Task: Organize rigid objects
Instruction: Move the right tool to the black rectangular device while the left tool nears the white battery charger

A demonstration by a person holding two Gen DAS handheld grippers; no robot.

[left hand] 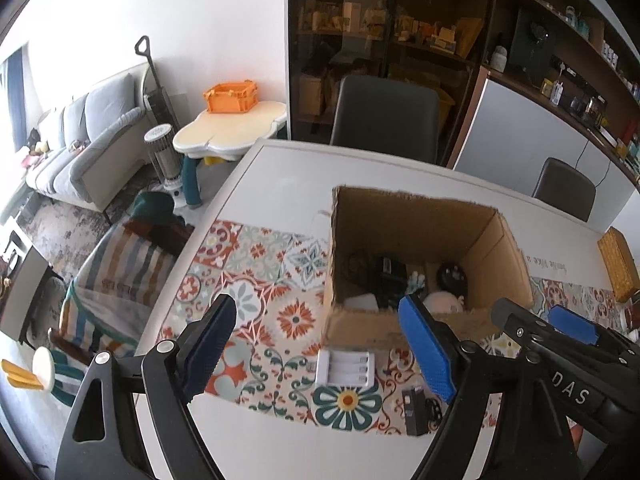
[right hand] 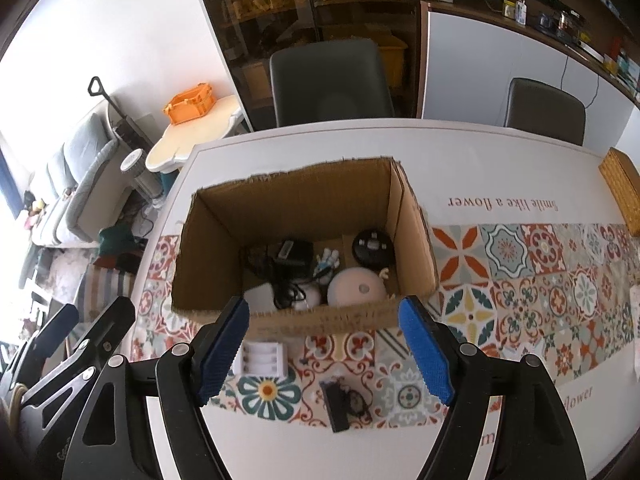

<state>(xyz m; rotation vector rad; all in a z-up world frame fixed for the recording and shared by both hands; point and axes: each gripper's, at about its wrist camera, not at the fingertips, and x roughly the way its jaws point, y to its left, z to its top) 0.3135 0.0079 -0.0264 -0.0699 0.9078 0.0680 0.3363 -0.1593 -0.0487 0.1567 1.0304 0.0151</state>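
Both grippers, left gripper (left hand: 320, 344) and right gripper (right hand: 324, 344), hang spread wide and empty above the white ribbed battery charger (right hand: 262, 359) by the open brown cardboard box (right hand: 304, 200).

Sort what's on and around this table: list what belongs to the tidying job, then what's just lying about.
Job: cardboard box, white battery charger, black adapter, left gripper, right gripper.

Lying about: woven box, orange crate, grey chairs.

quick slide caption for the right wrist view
Open right gripper above the patterned table, facing a part-filled cardboard box, with white battery charger and black device outside.
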